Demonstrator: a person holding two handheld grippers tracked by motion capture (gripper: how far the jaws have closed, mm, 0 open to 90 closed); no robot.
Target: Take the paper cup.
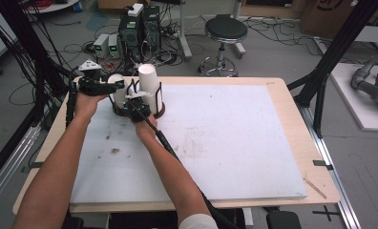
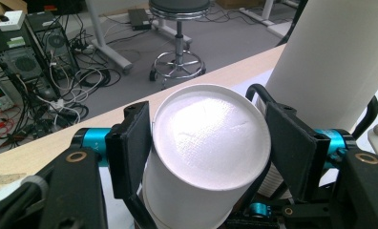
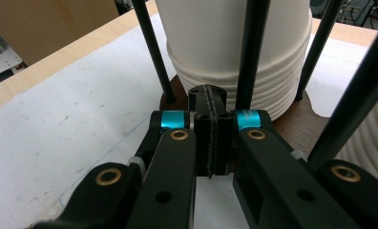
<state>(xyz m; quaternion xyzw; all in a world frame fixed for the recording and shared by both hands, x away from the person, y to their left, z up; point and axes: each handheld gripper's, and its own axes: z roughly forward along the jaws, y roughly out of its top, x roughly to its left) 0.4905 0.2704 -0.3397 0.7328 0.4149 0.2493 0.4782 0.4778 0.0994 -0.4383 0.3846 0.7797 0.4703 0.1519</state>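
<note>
the left forearm comes up from the bottom left of the high view and reaches to the far left part of the surface [image 1: 273, 143], the wrist bent so that the left tool [image 1: 111, 87] points sideways toward the cup holder [image 1: 159, 112]. in the left gripper view its two black jaws stand one on each side of a single white paper cup [image 2: 208, 138], upside down with its flat bottom facing the camera, and both pads press on its wall, so the tool is partly closed with the cup clamped between them. that cup sits at the top of a stack in the holder's left place; how many cups lie under it i cannot tell.

just to its right, the right forearm runs diagonally up the middle of the high view, a black cable trailing along it, and the right tool [image 1: 140, 98] sits low at the near edge of the holder's base. in the right gripper view the right tool's jaws are pressed flat together with nothing between them, right in front of the ribbed rims of a second stack of cups [image 3: 235, 57], which stands among thin black upright rods [image 3: 151, 47].

counted in the high view: two cup stacks, one holder, two tools, two forearms. the taller stack [image 1: 149, 78] is the right-hand one.
</note>
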